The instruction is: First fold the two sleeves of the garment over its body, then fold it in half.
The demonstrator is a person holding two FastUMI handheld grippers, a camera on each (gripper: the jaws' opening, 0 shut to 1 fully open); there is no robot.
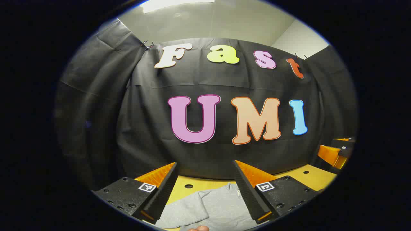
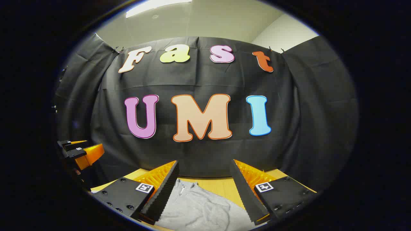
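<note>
Both claws, left claw (image 1: 205, 189) and right claw (image 2: 204, 189), are wide apart and hold nothing. The gray shirt (image 1: 212, 208) lies on the table (image 1: 308, 176) below them, probably a bit nearer the left one.

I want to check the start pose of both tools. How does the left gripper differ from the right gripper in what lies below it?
Below the left gripper, the grey garment shows a flat sleeve and body panel; below the right gripper, the garment's collar with a zip lies nearer, and the cloth looks more wrinkled. More bare yellow table shows beside the left gripper than beside the right gripper. Both grippers are open, raised and holding nothing.
</note>
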